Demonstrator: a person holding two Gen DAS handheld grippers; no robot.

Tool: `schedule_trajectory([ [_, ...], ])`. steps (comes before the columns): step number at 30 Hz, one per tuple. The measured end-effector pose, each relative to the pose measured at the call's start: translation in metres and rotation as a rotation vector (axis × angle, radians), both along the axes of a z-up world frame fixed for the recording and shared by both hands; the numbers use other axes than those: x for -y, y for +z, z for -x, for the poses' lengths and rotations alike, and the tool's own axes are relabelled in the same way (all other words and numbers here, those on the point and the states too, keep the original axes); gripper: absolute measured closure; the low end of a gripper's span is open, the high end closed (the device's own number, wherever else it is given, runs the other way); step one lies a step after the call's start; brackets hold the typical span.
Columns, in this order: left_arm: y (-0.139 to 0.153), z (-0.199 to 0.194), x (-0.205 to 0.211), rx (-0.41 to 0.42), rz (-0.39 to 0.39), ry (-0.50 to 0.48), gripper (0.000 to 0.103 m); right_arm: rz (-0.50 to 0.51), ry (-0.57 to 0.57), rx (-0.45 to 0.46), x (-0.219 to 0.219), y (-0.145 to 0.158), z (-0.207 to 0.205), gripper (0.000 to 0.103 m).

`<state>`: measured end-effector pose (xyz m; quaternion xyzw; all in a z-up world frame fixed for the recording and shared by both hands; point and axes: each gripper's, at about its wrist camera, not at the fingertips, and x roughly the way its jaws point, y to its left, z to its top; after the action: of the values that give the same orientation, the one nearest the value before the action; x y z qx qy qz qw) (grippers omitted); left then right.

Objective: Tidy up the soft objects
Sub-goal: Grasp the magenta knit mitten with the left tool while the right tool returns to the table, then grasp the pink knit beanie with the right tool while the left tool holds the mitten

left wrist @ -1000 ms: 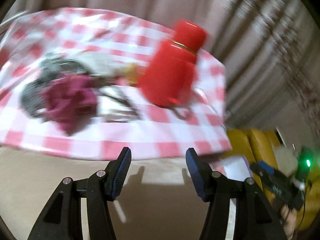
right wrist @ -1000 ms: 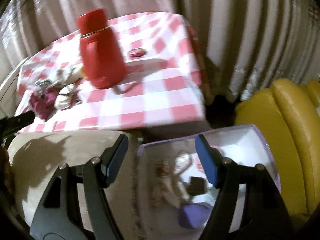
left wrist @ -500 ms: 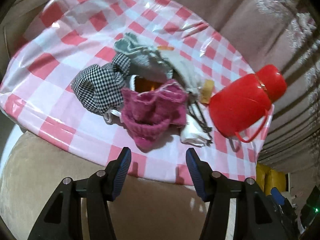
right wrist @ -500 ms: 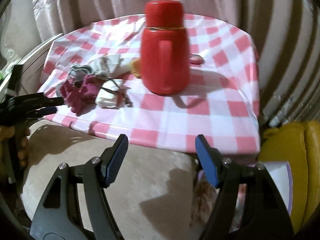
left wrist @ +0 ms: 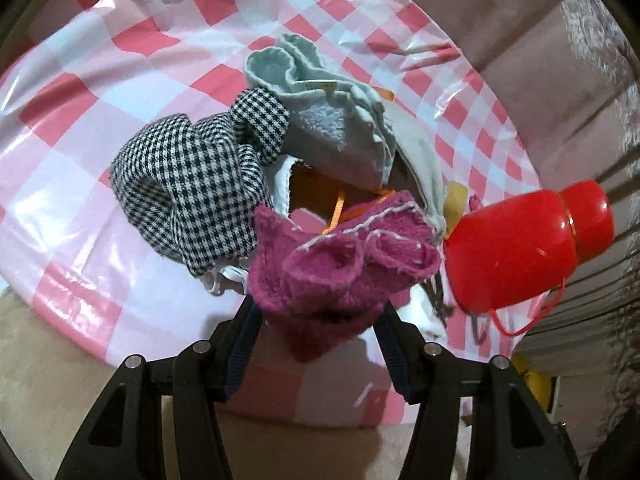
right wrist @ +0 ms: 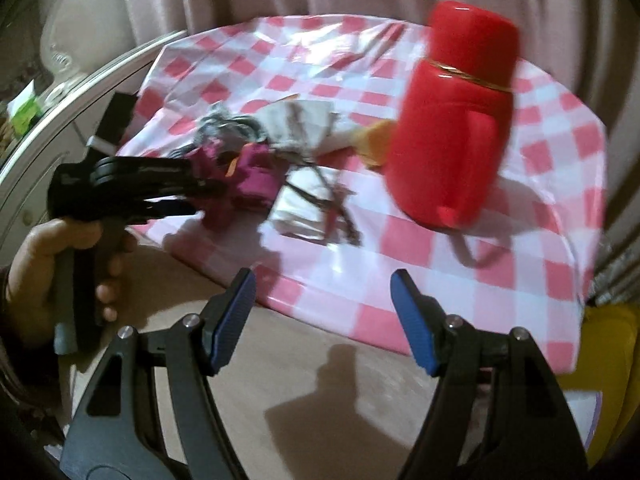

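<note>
A heap of soft things lies on the pink-checked tablecloth: a black-and-white houndstooth cloth, a pale grey-blue fleece and a fuzzy magenta cloth. My left gripper is open, and its fingers flank the near end of the magenta cloth, which hides their tips. The right wrist view shows the same left gripper from the side, reaching into the magenta cloth. My right gripper is open and empty above the table's near edge.
A red thermos jug stands right of the heap, with a crumpled white-silver piece and a yellow item beside it. A beige cushion lies below the table edge. A yellow seat is at the right and a white cabinet at the left.
My left gripper swung over the heap and came down until its fingers flank the magenta cloth. My right gripper swept from the clear box to the table's front edge. Jaw widths look unchanged.
</note>
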<state>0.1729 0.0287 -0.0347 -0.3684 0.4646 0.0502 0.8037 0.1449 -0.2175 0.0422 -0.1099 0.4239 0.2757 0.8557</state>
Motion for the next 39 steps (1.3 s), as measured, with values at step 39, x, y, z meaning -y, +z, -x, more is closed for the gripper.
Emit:
schedule_trajectory([
  [39, 0.022, 0.101, -0.027, 0.253, 0.014, 0.112, 0.07, 0.021, 0.115, -0.071, -0.15, -0.056, -0.074, 0.031],
])
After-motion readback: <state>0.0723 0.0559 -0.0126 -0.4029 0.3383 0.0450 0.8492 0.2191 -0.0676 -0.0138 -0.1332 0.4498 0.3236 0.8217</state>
